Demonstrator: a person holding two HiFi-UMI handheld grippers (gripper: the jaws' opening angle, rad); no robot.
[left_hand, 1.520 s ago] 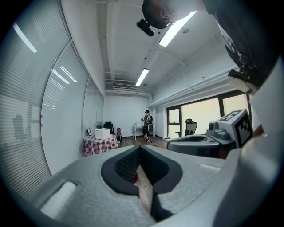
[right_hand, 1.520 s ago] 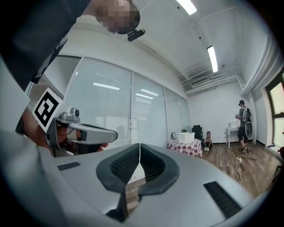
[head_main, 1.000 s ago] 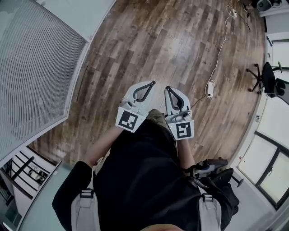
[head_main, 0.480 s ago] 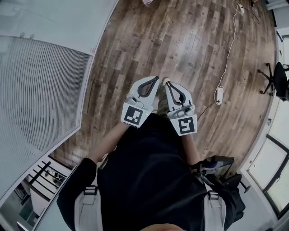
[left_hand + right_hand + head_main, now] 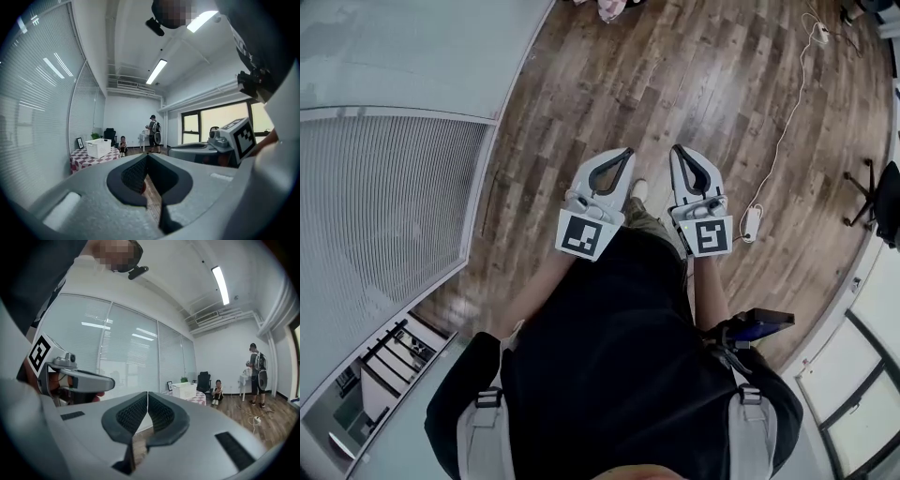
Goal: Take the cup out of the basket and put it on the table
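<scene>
We found no legible text, label, brand or number in any view; the two marker cubes (image 5: 584,234) (image 5: 711,236) carried only black-and-white square patterns.

The basket (image 5: 98,147) is white, the table (image 5: 82,161) red-and-white checked, the floor (image 5: 694,84) streaky brown wood, the blinds (image 5: 384,206) pale grey.

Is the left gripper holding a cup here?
No, the left gripper is shut with nothing between its jaws, and the white basket stands far off on a checkered table.
</scene>
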